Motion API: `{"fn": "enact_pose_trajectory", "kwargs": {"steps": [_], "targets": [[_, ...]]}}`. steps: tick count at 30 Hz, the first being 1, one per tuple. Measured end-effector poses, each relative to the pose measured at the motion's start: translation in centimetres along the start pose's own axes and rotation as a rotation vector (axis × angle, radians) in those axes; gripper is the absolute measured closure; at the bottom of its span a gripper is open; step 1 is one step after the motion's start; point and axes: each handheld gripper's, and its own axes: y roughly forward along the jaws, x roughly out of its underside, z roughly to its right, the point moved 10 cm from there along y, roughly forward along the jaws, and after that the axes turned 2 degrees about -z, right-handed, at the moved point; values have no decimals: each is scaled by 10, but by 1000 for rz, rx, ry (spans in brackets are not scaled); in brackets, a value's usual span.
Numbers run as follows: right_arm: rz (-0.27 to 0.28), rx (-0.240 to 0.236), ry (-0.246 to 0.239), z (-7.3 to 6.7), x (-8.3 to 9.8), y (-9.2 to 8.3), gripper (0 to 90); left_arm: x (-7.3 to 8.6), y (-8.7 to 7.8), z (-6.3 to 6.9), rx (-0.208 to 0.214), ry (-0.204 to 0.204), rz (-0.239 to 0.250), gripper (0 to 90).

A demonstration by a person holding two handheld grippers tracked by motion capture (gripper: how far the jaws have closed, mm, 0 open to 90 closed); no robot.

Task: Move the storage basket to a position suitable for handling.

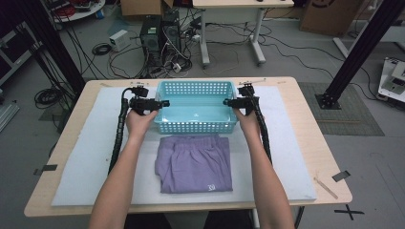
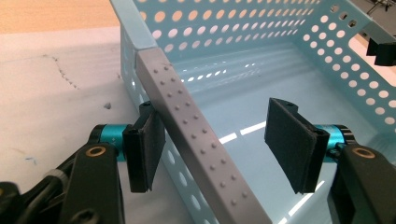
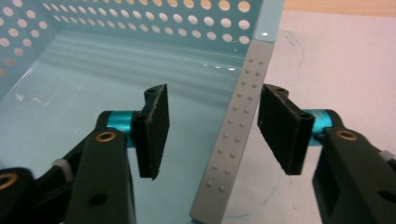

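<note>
Folded purple shorts (image 1: 195, 163) are lying nearest you on the white mat (image 1: 86, 167), just short of the teal basket (image 1: 197, 90) that both of your claws are flanking.

Your left gripper (image 2: 219, 149) is straddling the basket's left wall: its jaws are standing apart, the outer pad (image 2: 145, 151) just beside or touching the grey studded rim strip (image 2: 198, 135), the inner pad (image 2: 292, 142) hanging well clear over the basket floor. Nothing is clamped yet.

Your right gripper (image 3: 219, 133) is mirroring that on the right wall, jaws likewise apart, with the grey rim strip (image 3: 236, 135) sitting between them, nearer the outer pad (image 3: 280, 133) than the inner pad (image 3: 154, 130).

From here, the likely trouble is an uneven bite. If one claw is closing before the other, or catching only the strip's edge, the light basket is probably going to skid or tip toward the shorts. Pads closing off-centre may also be slipping off the narrow rim.

Whether the left outer pad is truly touching the strip is hard to judge. Your hands (image 1: 138, 121) are covering the basket's near corners in the high view, and the small white mark on the shorts is too small to read.
</note>
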Motion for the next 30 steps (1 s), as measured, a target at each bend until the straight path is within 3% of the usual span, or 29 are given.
{"fn": "enact_pose_trajectory", "kwargs": {"steps": [7,8,14,22,25,27,29,30], "targets": [[11,39,-12,7,-1,-9,332,-3,-11,-7,-35,7,35,315],[13,39,-10,9,-1,-12,324,-4,-17,-10,-54,37,38,315],[77,32,-39,8,-3,-34,324,-6,-36,-9,-79,80,67,315],[167,35,-104,1,6,-70,318,0,-78,6,-118,192,114,315],[214,32,-141,-3,18,-93,317,7,-96,15,-101,218,141,315],[230,27,-146,-5,22,-98,315,15,-109,23,-85,235,153,314],[262,19,-163,-10,35,-114,308,23,-118,30,-79,256,132,297],[262,19,-163,-10,35,-114,308,26,-124,34,-72,273,152,297]]}}
